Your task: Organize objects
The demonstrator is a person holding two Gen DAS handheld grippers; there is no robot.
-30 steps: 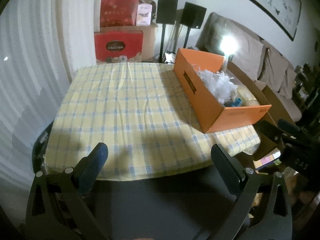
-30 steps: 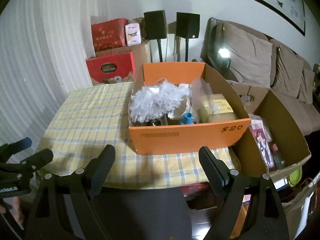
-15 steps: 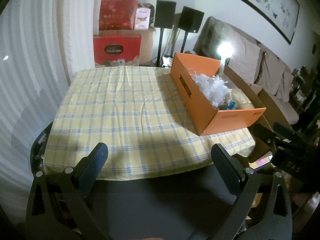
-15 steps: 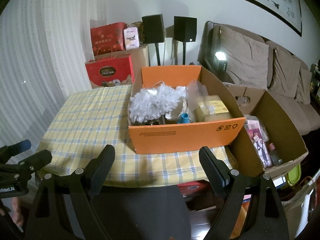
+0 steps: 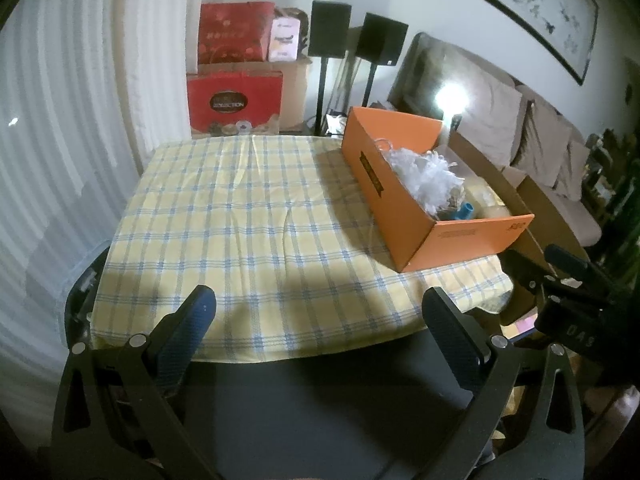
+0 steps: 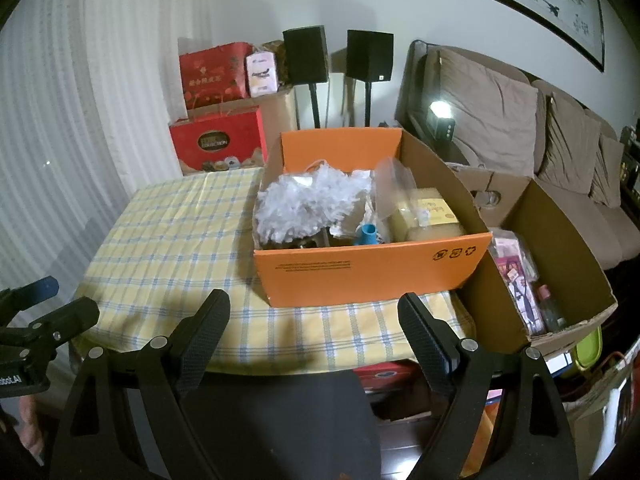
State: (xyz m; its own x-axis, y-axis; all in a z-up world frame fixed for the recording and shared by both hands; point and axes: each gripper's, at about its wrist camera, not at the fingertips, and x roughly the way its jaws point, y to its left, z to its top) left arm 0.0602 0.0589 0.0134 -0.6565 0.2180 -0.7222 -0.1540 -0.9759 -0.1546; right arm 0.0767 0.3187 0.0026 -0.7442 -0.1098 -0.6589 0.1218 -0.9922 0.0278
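The open orange cardboard box sits at the right side of the table with the yellow-and-blue checked cloth, close to the near edge. Inside it I see a fluffy white shredded bundle, a small blue plastic tube, a clear plastic bag and a pale yellow wrapped block with a label, all crowded together. Just beside it, off the table edge, stands a bigger brown cardboard carton holding a pink printed packet.

My right claw hangs before the orange box, fingers spread wide with nothing between them. My left claw hangs over the table's near edge, just as wide and just as empty.

Everything loose already lies in the boxes and the cloth is bare, so I judge this fits either a tidy-up finished or things waiting to be taken out and sorted; I cannot tell which. Any reach into the box would call for care with the soft bundle.
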